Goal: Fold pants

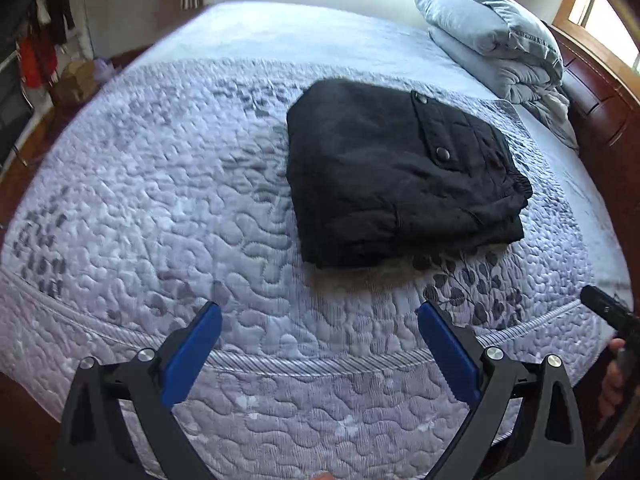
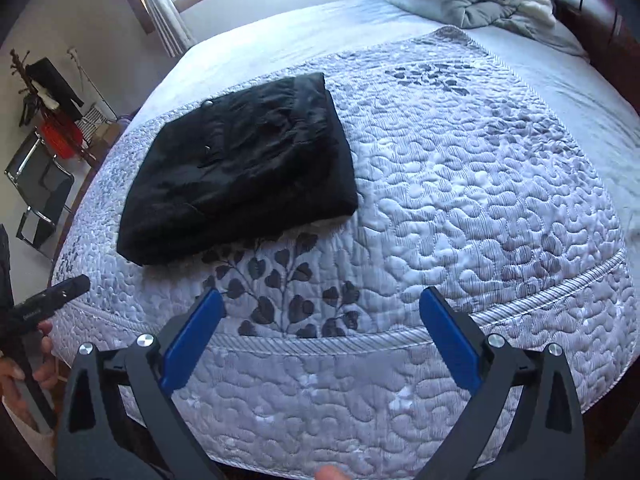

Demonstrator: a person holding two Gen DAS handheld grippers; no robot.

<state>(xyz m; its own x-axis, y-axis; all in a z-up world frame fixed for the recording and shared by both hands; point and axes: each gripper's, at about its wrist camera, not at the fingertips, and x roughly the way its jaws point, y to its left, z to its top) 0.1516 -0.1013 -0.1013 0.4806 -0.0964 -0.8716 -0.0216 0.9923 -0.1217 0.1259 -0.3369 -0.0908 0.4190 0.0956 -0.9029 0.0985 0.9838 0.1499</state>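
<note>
Left wrist: quilted bedspread (image 1: 160, 184) bears folded black pants (image 1: 392, 176), bedding (image 1: 500, 44) behind.

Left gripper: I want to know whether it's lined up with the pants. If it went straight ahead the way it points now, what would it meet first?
Probably the quilted bedspread, not the folded black pants. The open left gripper aims at bare quilt in front of them; the pants lie further on and to the right. Depth is hard to judge.

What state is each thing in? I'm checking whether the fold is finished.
black pants: folded into a compact stack, lying on the quilt.
quilt: spread flat over the bed.
grey bedding: bundled near the headboard.
left gripper: open, empty.
right gripper: open, empty.
</note>
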